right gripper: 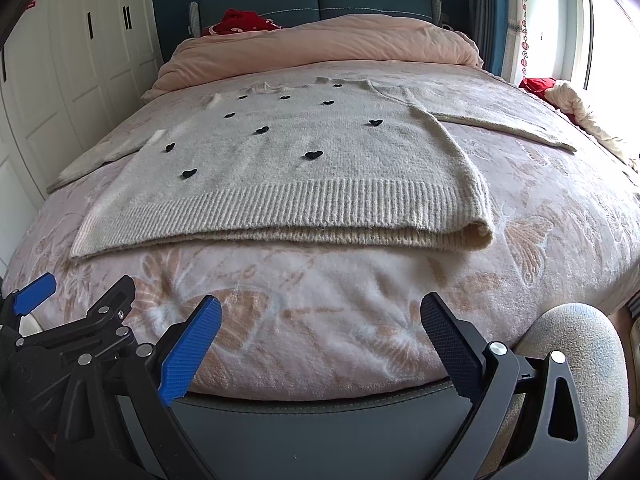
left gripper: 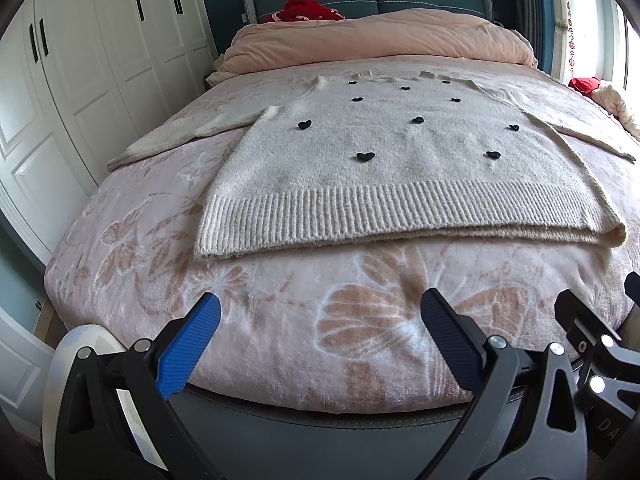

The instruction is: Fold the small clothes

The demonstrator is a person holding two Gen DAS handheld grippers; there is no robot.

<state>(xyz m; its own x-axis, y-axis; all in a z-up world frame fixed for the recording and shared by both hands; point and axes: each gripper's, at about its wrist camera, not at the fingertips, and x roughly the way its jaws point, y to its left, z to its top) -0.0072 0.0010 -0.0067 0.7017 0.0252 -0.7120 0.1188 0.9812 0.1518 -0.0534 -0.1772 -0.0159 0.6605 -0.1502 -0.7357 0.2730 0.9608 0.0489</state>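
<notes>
Cream knitted sweater with black hearts (left gripper: 400, 152) lies flat on the pink floral bed (left gripper: 280, 320); both tools, left (left gripper: 320, 320) and right (right gripper: 320, 320), gape apart and empty (a shallow pinch may snag only the top layer).

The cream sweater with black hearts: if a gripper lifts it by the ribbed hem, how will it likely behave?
The sweater is probably floppy: it lies limp and flat, sleeves spread on the blanket. The fuzzy knit likely grips rather than slips. Its doubled hem may separate, so one layer alone might lift.

The cream knitted sweater with black hearts (left gripper: 400, 152) hides its own back layer. The pink duvet (left gripper: 376, 36) hides most of the red cloth (left gripper: 308, 10) at the bed's head edge.
</notes>
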